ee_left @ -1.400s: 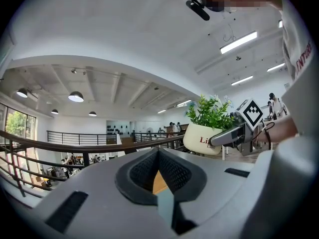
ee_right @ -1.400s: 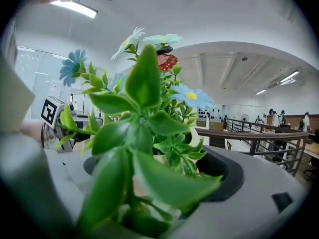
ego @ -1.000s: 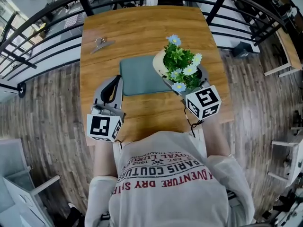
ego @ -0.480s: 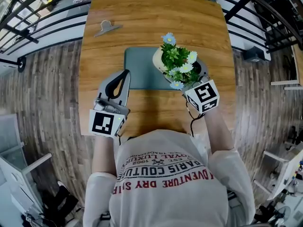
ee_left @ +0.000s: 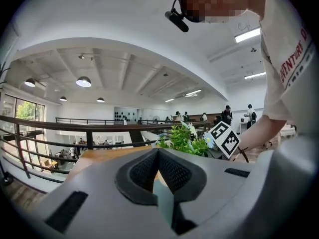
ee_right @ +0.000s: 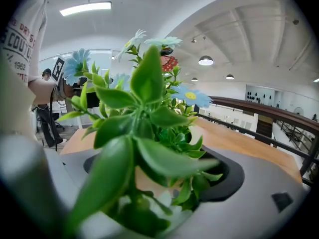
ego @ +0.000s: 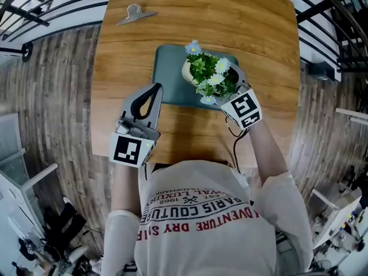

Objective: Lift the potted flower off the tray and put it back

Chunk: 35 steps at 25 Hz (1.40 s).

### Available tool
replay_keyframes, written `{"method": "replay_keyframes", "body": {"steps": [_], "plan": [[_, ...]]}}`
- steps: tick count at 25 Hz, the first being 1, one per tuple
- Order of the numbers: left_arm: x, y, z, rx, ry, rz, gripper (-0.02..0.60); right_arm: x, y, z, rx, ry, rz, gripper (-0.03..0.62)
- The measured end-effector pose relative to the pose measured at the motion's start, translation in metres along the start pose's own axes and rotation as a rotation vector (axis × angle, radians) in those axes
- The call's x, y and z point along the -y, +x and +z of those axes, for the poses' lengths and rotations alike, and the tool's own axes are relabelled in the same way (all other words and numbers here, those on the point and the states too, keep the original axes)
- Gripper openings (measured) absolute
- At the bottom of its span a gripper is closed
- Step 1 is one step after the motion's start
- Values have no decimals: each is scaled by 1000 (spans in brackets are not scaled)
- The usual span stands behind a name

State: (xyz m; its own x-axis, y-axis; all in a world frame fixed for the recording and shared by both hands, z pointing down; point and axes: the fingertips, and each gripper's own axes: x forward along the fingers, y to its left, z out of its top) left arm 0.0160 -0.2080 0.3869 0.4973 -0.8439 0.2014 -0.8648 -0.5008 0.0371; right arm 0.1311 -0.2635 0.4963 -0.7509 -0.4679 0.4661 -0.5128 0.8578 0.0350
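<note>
The potted flower (ego: 207, 76), green leaves with pale blue and white blooms in a cream pot, is over the right half of the grey-green tray (ego: 169, 79). My right gripper (ego: 221, 85) is shut on the pot from the near right; its marker cube shows below. Whether the pot rests on the tray I cannot tell. In the right gripper view the plant (ee_right: 144, 133) fills the space between the jaws of the right gripper (ee_right: 164, 180). My left gripper (ego: 154, 89) is shut and empty, its tip at the tray's near left edge. The left gripper view shows the left gripper (ee_left: 157, 151) with jaws together and the plant (ee_left: 184, 141) beyond.
The tray lies mid-way on a wooden table (ego: 259, 45). A metal binder clip (ego: 135, 14) sits at the far left of the table. Black railings (ego: 46, 4) run beyond the far edge, with plank floor on both sides.
The potted flower and right gripper have moved left, from the tray's right edge to over its right half. The left gripper has kept its place beside the tray.
</note>
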Motion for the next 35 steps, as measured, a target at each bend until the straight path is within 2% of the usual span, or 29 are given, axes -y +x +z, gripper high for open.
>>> {"method": "replay_keyframes", "body": {"steps": [3, 10, 16, 22, 25, 35], "plan": [[-10, 8, -21, -40, -12, 12, 12, -3, 24, -13, -28, -30, 52, 469], [-32, 8, -56, -67, -77, 56, 12, -18, 74, -50, -109, -88, 159, 469], [-29, 12, -75, -84, -105, 51, 12, -23, 93, -67, -129, -107, 202, 469], [-27, 12, -72, -54, -106, 44, 12, -27, 102, -68, -107, -87, 227, 468], [-26, 10, -76, -67, -108, 40, 12, -28, 104, -69, -103, -44, 238, 468], [-21, 7, -73, -68, -104, 3, 12, -20, 92, -58, -96, -35, 163, 469]]}}
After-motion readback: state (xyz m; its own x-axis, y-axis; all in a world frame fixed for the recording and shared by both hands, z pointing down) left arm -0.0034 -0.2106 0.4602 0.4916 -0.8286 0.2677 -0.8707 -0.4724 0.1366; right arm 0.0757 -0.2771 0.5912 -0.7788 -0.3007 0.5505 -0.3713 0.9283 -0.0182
